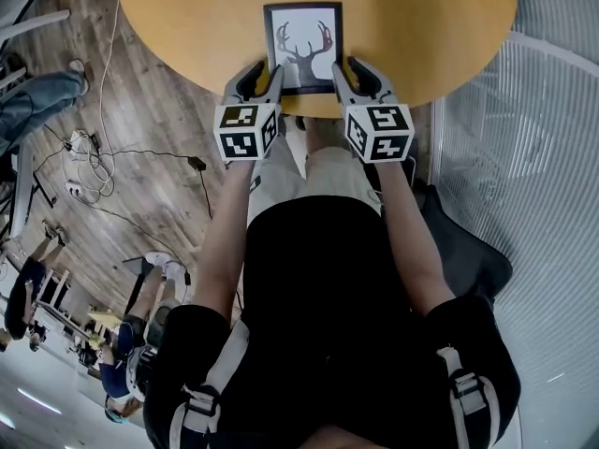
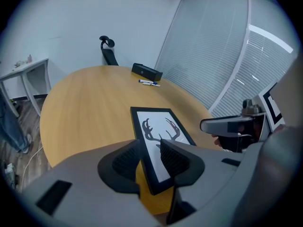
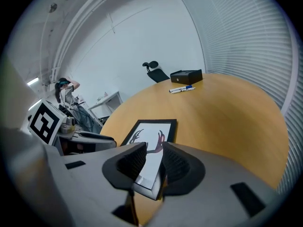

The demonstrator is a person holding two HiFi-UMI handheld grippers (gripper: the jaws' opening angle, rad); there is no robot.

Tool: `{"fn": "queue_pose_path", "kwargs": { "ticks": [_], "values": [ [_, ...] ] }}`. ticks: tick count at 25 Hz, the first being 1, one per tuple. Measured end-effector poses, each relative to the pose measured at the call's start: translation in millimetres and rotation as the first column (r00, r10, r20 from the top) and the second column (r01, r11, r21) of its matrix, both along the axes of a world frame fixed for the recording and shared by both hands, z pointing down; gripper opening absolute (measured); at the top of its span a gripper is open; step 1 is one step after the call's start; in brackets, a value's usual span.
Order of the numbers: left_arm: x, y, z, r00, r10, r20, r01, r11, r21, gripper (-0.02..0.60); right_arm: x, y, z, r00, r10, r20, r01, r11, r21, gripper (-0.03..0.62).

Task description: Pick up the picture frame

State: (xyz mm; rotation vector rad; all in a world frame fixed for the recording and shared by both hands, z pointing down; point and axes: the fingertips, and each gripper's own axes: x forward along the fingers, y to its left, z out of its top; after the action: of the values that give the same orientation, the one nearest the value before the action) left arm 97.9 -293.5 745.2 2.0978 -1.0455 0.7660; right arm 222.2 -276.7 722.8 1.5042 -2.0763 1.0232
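No legible text, numbers or brands anywhere; marker cubes (image 1: pixel 247 131) show only square patterns.

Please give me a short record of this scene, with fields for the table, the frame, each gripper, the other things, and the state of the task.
table: round, wooden
frame: black, antler drawing, lies flat by the table's near edge
left gripper: open, jaws astride the frame's near left corner
right gripper: open, jaws astride the frame's near right corner
far side: black box, pens beside it
task state: frame not yet gripped or lifted
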Motion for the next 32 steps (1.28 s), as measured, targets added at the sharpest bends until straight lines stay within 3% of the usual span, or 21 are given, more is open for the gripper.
{"fn": "queue_pose_path", "kwargs": {
  "ticks": [16,32],
  "values": [
    [-6.0,6.0,54.5,0.999,-0.038,-0.005,0.037,0.998,-0.041,0.132,0.2,13.3,77.1,0.999,0.038,-0.017,-0.039,0.994,-0.1,0.107],
    [-9.4,5.5,57.0,0.993,-0.107,-0.048,0.104,0.993,-0.055,0.089,-1.7,15.7,82.6,0.998,0.063,-0.01,-0.064,0.993,-0.099,0.1]
  ]
}}
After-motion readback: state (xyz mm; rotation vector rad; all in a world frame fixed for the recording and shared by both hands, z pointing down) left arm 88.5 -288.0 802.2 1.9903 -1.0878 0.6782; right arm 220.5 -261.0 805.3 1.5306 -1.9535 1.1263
